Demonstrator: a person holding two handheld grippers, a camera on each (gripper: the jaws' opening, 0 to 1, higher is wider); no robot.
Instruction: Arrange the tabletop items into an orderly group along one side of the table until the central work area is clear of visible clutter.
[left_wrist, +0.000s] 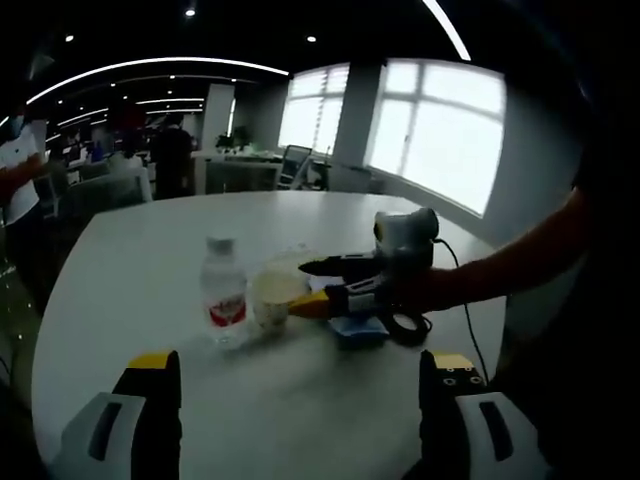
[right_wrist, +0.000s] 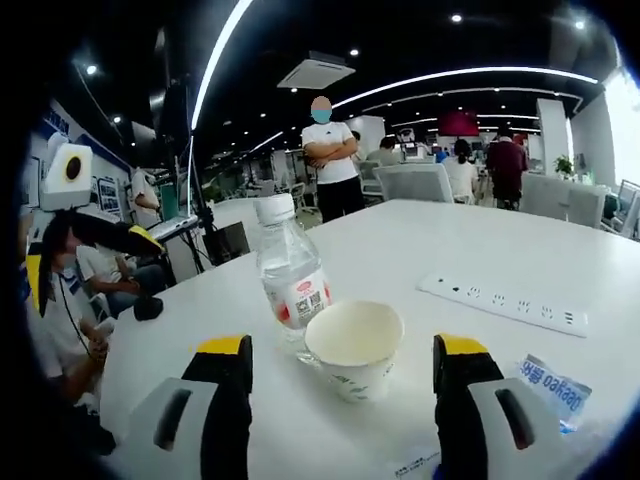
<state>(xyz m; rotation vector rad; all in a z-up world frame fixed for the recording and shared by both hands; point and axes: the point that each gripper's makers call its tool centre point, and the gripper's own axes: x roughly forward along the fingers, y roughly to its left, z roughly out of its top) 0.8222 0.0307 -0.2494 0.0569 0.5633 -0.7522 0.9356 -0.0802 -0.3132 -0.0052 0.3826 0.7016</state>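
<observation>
While my right gripper (right_wrist: 340, 385) sits low over the white desk (right_wrist: 480, 250) with its jaws spread wide and holding nothing, the paper cup (right_wrist: 355, 348) stands right between them, upright and open-topped. The water bottle (right_wrist: 290, 275) is just behind it to the left, touching it or nearly so; I cannot tell which. In the left gripper view I see that same gripper (left_wrist: 310, 285) reaching in from the right, its tips at the paper cup (left_wrist: 275, 295), with the water bottle (left_wrist: 224, 295) beside it and a small blue pack (left_wrist: 357, 330) and a coiled black cable (left_wrist: 410, 325) lying just below my arm. My left gripper (left_wrist: 300, 400) hangs back, jaws wide apart and empty, well short of the cluster.

The step in hand, I judge, is taking the cup. It looks thin-walled, so I should close gently on its middle, not the rim, and lift straight up before moving sideways, or I may nudge the bottle over.

For room, the desk is bare beyond the bottle in the right gripper view, and a white power strip (right_wrist: 503, 300) lies well off to the right, with a blue-printed packet (right_wrist: 553, 388) near my right jaw. The near edge curves close below my left gripper, so I would group things away from it, along a free side.
</observation>
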